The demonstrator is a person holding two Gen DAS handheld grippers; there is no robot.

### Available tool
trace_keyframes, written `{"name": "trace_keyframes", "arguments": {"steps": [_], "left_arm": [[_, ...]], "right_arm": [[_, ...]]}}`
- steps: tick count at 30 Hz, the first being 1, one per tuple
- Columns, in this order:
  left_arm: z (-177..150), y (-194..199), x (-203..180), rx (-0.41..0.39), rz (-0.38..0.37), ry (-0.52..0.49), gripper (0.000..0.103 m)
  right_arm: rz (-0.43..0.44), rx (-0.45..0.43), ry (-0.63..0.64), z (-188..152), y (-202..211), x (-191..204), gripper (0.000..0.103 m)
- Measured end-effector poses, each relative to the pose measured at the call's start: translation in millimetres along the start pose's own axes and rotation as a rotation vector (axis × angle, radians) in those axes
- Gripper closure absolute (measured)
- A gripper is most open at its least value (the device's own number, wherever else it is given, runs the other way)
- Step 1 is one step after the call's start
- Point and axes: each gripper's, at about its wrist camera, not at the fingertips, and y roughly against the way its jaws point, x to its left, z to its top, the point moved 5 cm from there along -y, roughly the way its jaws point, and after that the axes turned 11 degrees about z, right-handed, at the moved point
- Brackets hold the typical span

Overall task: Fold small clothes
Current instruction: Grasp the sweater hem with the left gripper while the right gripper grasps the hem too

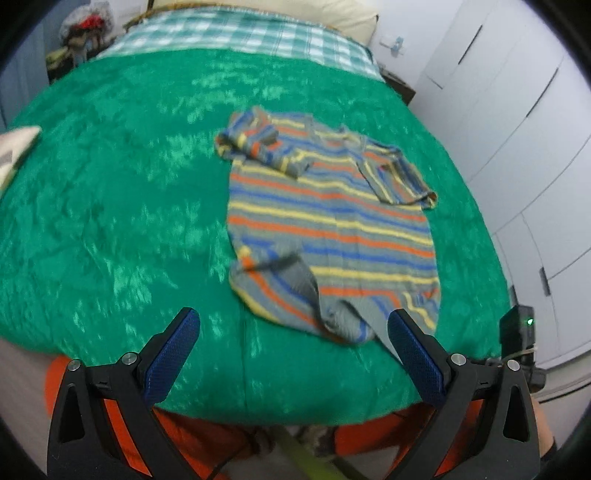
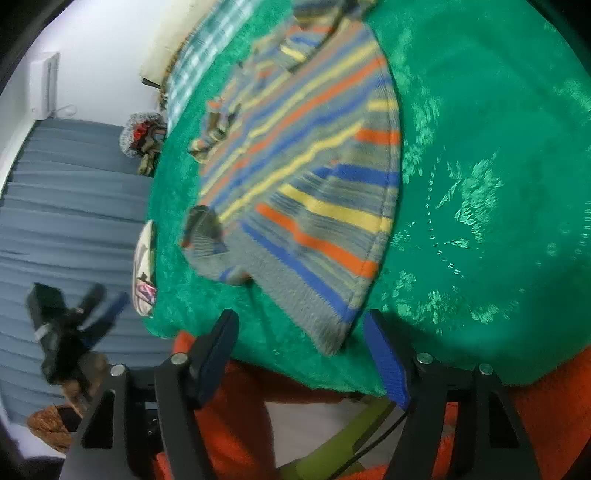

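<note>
1. A small striped shirt (image 1: pixel 328 221) lay flat on the green blanket (image 1: pixel 110 221) covering the bed, right of centre in the left wrist view, hem toward the near edge, neck toward the far end.
2. Both sleeves were folded in over the chest; the near hem was rumpled, one corner turned up.
3. Left tool (image 1: pixel 293 354) was released, jaws wide, nothing between the pads. It hovered over the near edge of the bed; the right finger (image 1: pixel 413 354) sat just beside the shirt's near hem corner. Contact: can't tell.
4. Right tool (image 2: pixel 301 354) was also released, jaws partly apart, not pressing on anything. The shirt's near corner (image 2: pixel 332 332) hung into the gap between its fingers, close to the blue pad (image 2: pixel 386 358). That view was rolled and motion-blurred.
5. In the right wrist view the left tool (image 2: pixel 88 306) showed at far left, off the bed edge, blurred.
6. A checked sheet (image 1: pixel 240 33) and a pillow (image 1: pixel 332 14) sat at the far end of the bed.
7. White cupboard doors (image 1: pixel 517 110) ran along the right; a grey curtain (image 2: pixel 74 184) hung on the opposite side.
8. A folded pale cloth (image 1: pixel 14 147) lay at the blanket's left edge.
</note>
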Motion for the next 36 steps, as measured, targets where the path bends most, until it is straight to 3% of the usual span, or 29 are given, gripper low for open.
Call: {"name": "trace_keyframes", "arguments": {"steps": [2,3,4,5,9,11,12,14,20,21,23,25,28,29,31,32,33,36], "left_arm": [[-1,-4,-1,-0.015,-0.008,-0.008,0.001],[-1,-9,-2,-0.012,-0.008,-0.011,0.001],[-2,-18,0,0.003,0.001,-0.014,0.001],[-2,-24,2,0.02,0.016,-0.016,0.002],[1,-22,28,0.01,0.063,0.014,0.002],[0,-17,38,-0.009,0.075,0.016,0.002],[-1,-18,41,-0.007,0.084,0.013,0.002],[-3,-28,43,0.019,0.094,0.006,0.002],[16,-61,29,0.031,0.088,-0.031,0.002],[20,-65,24,0.024,0.065,-0.061,0.002],[24,-75,4,0.001,-0.012,-0.22,0.002],[21,-89,-17,-0.012,0.031,-0.434,0.002],[18,-111,-38,-0.024,0.098,-0.614,0.002],[18,-119,-43,-0.017,0.11,-0.645,0.007],[16,-136,-49,0.031,0.115,-0.683,0.046],[14,-141,-46,0.064,0.108,-0.688,0.091],[12,-146,-45,0.095,0.088,-0.685,0.098],[7,-120,-37,0.028,0.004,-0.704,0.1]], "right_arm": [[0.017,0.031,-0.038,-3,-11,-5,0.043],[0.032,0.05,-0.048,-4,-20,-8,0.057],[0.038,0.061,-0.05,-5,-27,-11,0.084],[0.031,0.065,-0.051,-5,-32,-14,0.099],[0.019,0.015,0.011,-8,-2,0,0.098],[-0.126,0.021,0.126,-15,27,10,0.098],[-0.254,0.018,0.195,-19,41,12,0.098],[-0.416,0.008,0.264,-22,58,9,0.098],[-0.451,-0.041,0.216,-16,70,-15,0.098],[-0.454,-0.041,0.218,-16,66,-16,0.098],[-0.452,-0.044,0.212,-14,65,-20,0.098],[-0.448,-0.054,0.2,-13,65,-22,0.097],[-0.447,-0.072,0.197,-10,66,-23,0.097],[-0.448,-0.075,0.2,-10,64,-23,0.097],[-0.452,-0.079,0.206,-10,63,-22,0.097],[-0.454,-0.081,0.208,-14,69,-23,0.097],[-0.455,-0.084,0.211,-14,70,-22,0.097],[-0.451,-0.093,0.22,-12,73,-17,0.097]]}}
